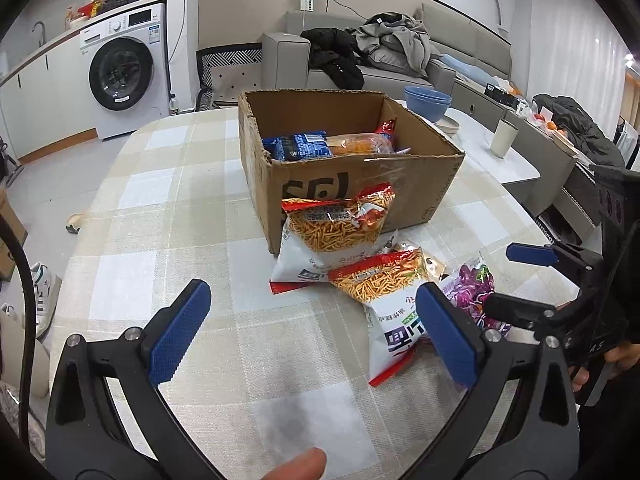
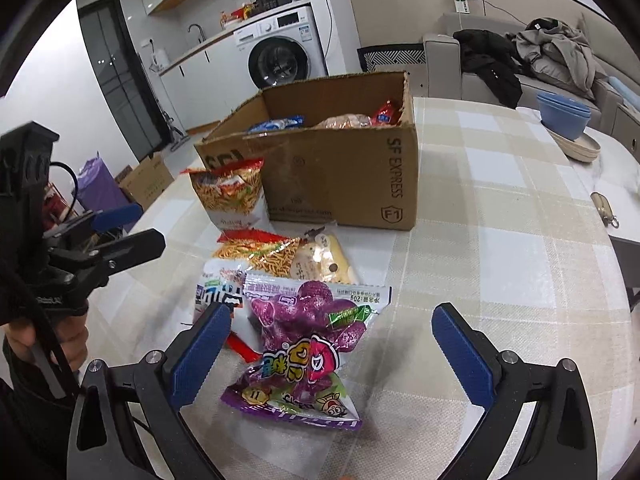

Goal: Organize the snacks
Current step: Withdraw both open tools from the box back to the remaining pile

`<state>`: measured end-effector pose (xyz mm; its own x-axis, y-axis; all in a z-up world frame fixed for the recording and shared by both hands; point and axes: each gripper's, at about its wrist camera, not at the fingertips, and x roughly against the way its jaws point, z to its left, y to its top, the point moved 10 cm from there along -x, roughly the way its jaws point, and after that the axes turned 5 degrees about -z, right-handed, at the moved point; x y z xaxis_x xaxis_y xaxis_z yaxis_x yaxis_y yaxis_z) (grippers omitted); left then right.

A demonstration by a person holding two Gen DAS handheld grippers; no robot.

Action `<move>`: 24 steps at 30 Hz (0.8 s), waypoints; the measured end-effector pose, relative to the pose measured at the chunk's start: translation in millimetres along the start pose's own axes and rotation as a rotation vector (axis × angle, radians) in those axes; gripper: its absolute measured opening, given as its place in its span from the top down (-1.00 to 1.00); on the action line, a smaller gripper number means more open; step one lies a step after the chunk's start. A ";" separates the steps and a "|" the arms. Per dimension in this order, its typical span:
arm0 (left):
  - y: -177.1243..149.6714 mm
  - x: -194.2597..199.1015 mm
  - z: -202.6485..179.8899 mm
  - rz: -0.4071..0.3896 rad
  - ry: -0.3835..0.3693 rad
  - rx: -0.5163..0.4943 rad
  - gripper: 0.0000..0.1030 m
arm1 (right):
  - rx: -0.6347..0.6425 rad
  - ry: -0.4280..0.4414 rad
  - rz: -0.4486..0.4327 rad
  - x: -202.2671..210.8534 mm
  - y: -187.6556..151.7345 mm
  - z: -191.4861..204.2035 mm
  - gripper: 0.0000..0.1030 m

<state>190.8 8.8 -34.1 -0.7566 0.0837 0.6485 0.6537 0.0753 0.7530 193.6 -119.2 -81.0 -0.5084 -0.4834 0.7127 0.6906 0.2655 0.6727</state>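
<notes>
Left tool (image 1: 312, 334): released, blue pads spread wide, nothing between them, hovering over a bare stretch of the checked desk (image 1: 168, 208). Its right pad (image 1: 446, 334) overlaps in view the near white-and-red noodle-snack bag (image 1: 386, 300).

Right tool (image 2: 326, 350): released, pads wide apart, over the desk; the purple snack bag (image 2: 304, 344) lies flat between its fingers, nearer the left pad (image 2: 202, 354), whether touching it cannot be told.

Snacks on the desk, in front of the cardboard box (image 1: 360, 184):
- Purple snack bag, nearest the right tool, flat.
- Near noodle-snack bag, flat, just beside the purple bag, partly under it in the right wrist view.
- Second noodle-snack bag (image 1: 332, 232), propped against the box's front wall, its lower end overlapped by the near bag.
- Pale clear-wrapped packet (image 2: 324, 258), between the purple bag and the box, touching the near noodle bag.

Snacks in the box: blue packet (image 1: 302, 146), wrapped bread loaf (image 1: 360, 144), red packet (image 1: 386, 130) at the far side.

Elsewhere on the desk: stacked blue bowls (image 1: 427, 100) on pale plates, and a cup (image 1: 504, 138), all well apart from both tools.
</notes>
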 end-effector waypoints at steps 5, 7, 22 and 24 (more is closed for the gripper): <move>-0.5 -2.9 -1.1 0.005 0.008 -0.009 -0.98 | 0.008 -0.010 0.043 -11.2 -8.9 1.1 -0.99; -1.0 -3.0 -1.4 0.007 0.008 -0.009 -0.98 | 0.008 -0.018 0.061 -14.4 -12.0 -0.4 -0.99; -8.1 -10.9 6.8 0.032 0.015 0.005 -0.98 | 0.009 -0.051 0.120 -32.5 -25.2 -3.5 -0.99; -9.2 -12.7 6.3 0.038 0.015 0.003 -0.98 | 0.008 -0.049 0.123 -33.6 -25.0 -3.7 -0.99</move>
<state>194.4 13.3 -49.9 -0.7314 0.0718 0.6781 0.6819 0.0751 0.7276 195.2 -112.7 -122.5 -0.4447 -0.4055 0.7986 0.7454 0.3269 0.5810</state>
